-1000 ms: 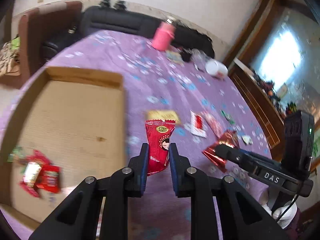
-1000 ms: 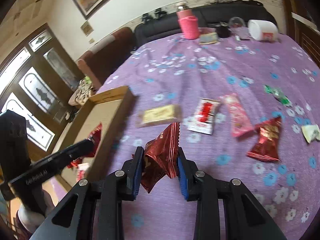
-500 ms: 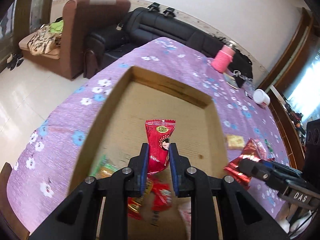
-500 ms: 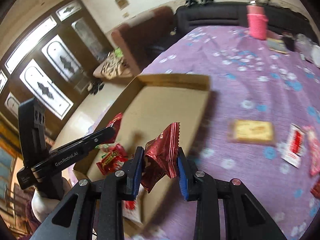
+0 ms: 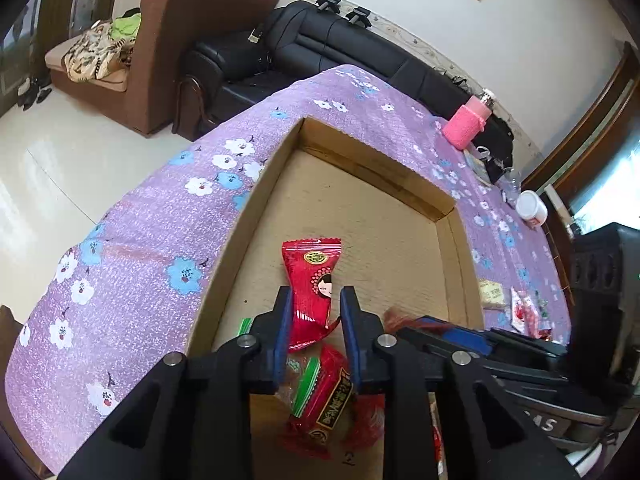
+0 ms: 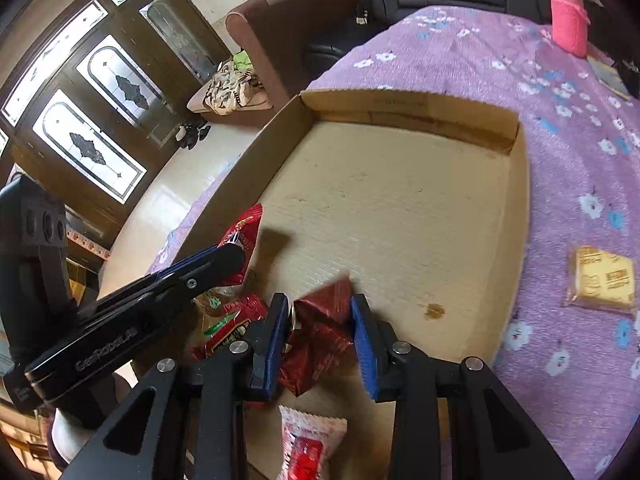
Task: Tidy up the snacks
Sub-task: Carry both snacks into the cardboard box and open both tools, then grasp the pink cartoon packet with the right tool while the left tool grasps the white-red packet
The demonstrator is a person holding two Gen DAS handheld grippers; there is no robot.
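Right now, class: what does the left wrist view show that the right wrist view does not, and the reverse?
Only the left wrist view shows the white tub at the table's far end. Only the right wrist view shows the patterned glass door panels. Both show the cardboard box, the yellow packet lying outside it on the cloth, the pink bottle and the brown armchair.

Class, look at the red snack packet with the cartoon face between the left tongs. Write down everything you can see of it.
The red packet is a glossy pillow-type wrapper with crimped ends, a round gold-green emblem near the top and a cartoon face with black hair below it. It stands roughly upright between the blue pads of the left tongs, whose jaws have just been opening; a gap shows at the right pad. It hangs over the cardboard tray, above other wrapped snacks.
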